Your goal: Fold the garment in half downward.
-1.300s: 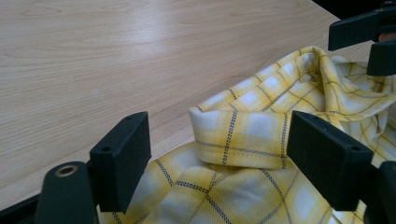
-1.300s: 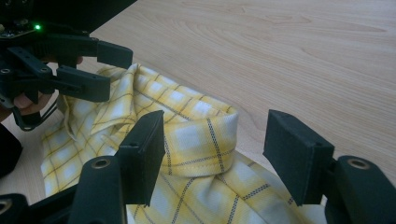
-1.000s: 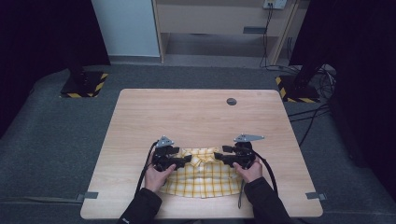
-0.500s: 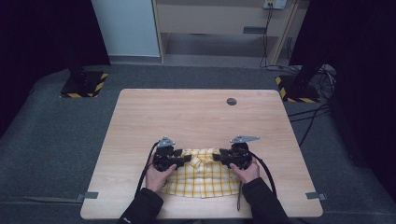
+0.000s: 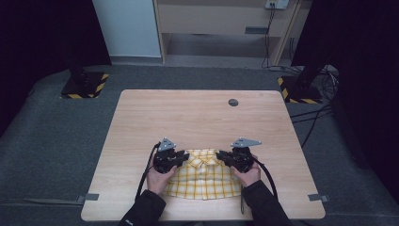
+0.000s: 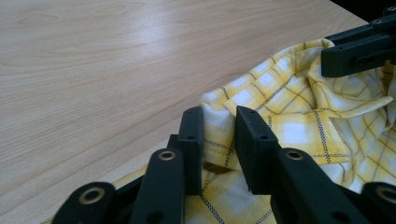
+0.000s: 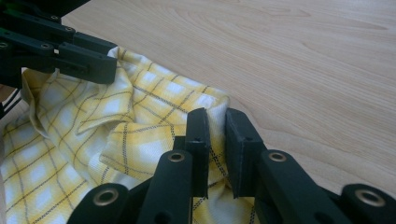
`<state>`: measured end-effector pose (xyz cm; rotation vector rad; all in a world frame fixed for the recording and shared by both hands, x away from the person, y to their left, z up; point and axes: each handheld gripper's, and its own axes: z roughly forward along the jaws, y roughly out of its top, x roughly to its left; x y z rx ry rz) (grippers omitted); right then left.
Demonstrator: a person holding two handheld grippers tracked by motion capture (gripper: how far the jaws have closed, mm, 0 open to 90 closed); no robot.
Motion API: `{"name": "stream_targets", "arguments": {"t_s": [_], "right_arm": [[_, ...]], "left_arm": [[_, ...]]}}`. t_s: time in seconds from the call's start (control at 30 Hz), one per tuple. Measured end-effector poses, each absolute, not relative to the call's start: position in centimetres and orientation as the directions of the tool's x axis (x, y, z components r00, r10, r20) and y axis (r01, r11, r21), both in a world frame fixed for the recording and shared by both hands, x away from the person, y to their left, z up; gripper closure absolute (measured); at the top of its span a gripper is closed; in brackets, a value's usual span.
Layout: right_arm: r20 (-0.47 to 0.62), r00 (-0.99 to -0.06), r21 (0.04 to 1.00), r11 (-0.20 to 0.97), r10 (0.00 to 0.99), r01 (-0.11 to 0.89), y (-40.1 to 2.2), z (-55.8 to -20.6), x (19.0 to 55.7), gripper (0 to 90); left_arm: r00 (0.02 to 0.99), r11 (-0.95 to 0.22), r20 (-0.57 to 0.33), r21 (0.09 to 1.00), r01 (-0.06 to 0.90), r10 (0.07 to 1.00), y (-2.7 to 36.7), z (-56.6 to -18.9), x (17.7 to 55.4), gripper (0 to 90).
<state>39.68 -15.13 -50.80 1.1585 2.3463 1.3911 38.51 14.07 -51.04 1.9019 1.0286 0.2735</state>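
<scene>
A yellow plaid shirt point(image 5: 203, 176) lies collar-up on the wooden table point(image 5: 197, 117), near its front edge. My left gripper point(image 5: 181, 157) sits at the shirt's left shoulder and my right gripper point(image 5: 225, 157) at its right shoulder. In the left gripper view the jaws point(image 6: 219, 133) have just been closing and now pinch a fold of the shirt point(image 6: 299, 107); the right gripper point(image 6: 359, 51) shows at the top right. In the right gripper view the jaws point(image 7: 215, 135) have likewise just been closing and clamp a fold of shirt point(image 7: 93, 121), with the left gripper point(image 7: 70, 56) at the top left.
A dark round grommet point(image 5: 233, 102) sits in the table's far half. Bare wood stretches beyond the shirt. On the floor stand two bases with yellow-black stripes point(image 5: 84, 84) point(image 5: 301, 89), and cables point(image 5: 320, 117) trail at the right.
Both pairs of jaws have narrowed onto the shirt's shoulder corners. The hands have hardly shifted, and the shirt lies where it was.
</scene>
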Motion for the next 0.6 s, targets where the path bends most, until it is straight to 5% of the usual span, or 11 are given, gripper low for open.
{"name": "stream_targets", "arguments": {"t_s": [0.6], "right_arm": [[0.219, -0.704, 0.842, 0.234, 0.676, 0.486, -15.7, -48.9, 38.3, 80.8]], "left_arm": [[0.659, -0.215, -0.181, 0.854, 0.473, 0.73, 14.2, -49.2, 36.8, 79.8]]}}
